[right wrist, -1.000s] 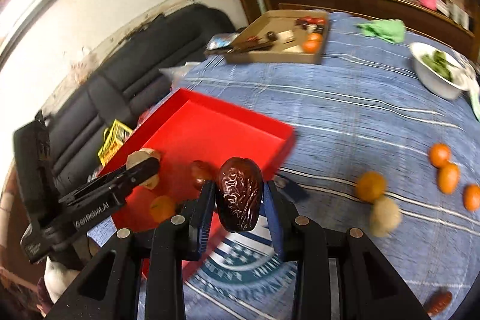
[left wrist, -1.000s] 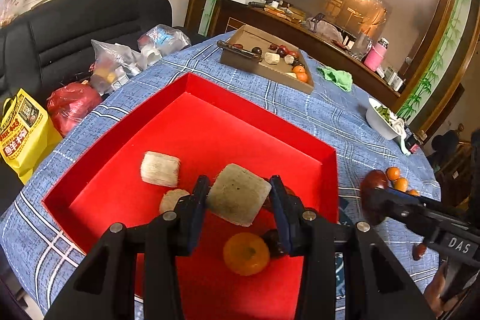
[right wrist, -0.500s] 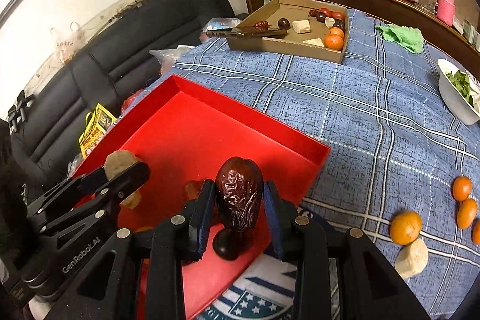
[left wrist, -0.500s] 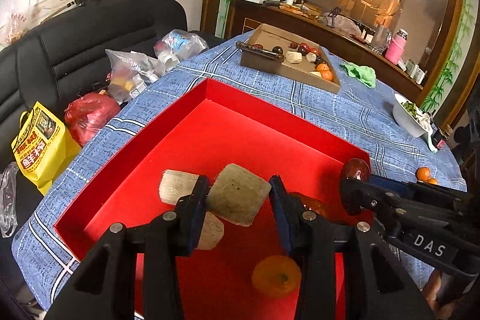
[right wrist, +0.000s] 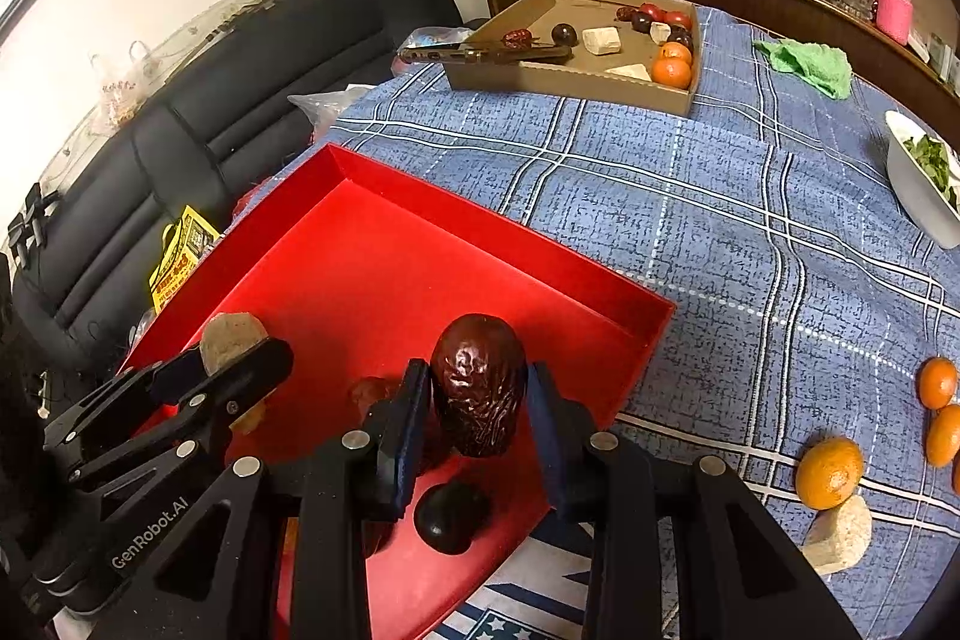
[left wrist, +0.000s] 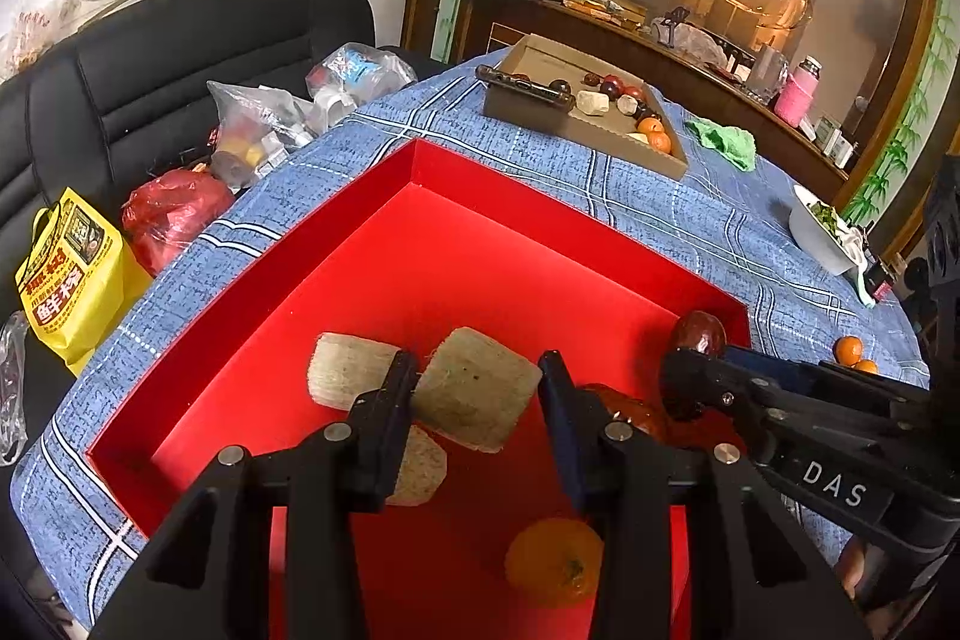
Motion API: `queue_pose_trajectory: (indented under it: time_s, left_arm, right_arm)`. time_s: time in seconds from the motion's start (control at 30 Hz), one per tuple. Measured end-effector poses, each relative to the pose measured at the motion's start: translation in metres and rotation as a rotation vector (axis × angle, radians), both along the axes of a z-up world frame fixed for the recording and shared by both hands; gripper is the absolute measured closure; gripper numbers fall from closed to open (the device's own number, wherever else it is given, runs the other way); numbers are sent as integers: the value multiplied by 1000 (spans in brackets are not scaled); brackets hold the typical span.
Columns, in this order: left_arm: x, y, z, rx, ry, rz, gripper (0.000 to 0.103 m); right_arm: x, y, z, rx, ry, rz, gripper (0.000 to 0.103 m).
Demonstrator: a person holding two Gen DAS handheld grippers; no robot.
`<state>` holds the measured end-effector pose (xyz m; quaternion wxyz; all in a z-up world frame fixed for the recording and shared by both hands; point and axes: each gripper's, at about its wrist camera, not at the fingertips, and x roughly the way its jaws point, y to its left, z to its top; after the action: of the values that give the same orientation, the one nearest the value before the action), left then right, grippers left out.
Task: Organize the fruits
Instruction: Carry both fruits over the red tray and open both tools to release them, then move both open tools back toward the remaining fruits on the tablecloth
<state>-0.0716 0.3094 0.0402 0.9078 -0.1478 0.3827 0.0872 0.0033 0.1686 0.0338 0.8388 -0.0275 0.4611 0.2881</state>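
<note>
Both grippers hang over the red tray (left wrist: pixel 252 340), which sits on the blue-checked bench (right wrist: pixel 720 232).

Right gripper (right wrist: pixel 477 415): jaws pinching a wrinkled dark-red jujube (right wrist: pixel 479 382) above the tray's corner at about 4 o'clock. The jujube's long axis runs upright between the jaws, blunt end up and toward 12 o'clock.

Left gripper (left wrist: pixel 477 391): jaws pinching a pale tan block (left wrist: pixel 477 388), tilted, its long axis running roughly 10 to 4 o'clock.

Risks:
- The jujube is round and glossy. Dropped from this height it could roll toward the tray's low wall or knock the dark fruit (right wrist: pixel 453 517) beneath it.
- The two grippers are close together, so releasing at once could mean a collision.
- The tangerine (left wrist: pixel 555 562) lies just below the left jaws and could be nudged.
</note>
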Motion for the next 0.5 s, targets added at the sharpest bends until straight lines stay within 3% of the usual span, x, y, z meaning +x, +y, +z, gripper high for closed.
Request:
queue_pose_trajectory:
  time_s: [0.1, 0.17, 0.23, 0.5]
  left_arm:
    - [0, 1, 1, -16, -3, 4, 60]
    - [-2, 2, 4, -24, -13, 9, 49]
    - [-4, 2, 7, -26, -22, 14, 45]
    - [-15, 4, 20, -55, -49, 28, 40]
  right_arm:
    - [0, 0, 0, 12, -2, 4, 66]
    - [-1, -1, 1, 25, -3, 3, 65]
    - [-2, -1, 3, 26, -10, 4, 60]
    - [-16, -26, 24, 85, -36, -41, 54]
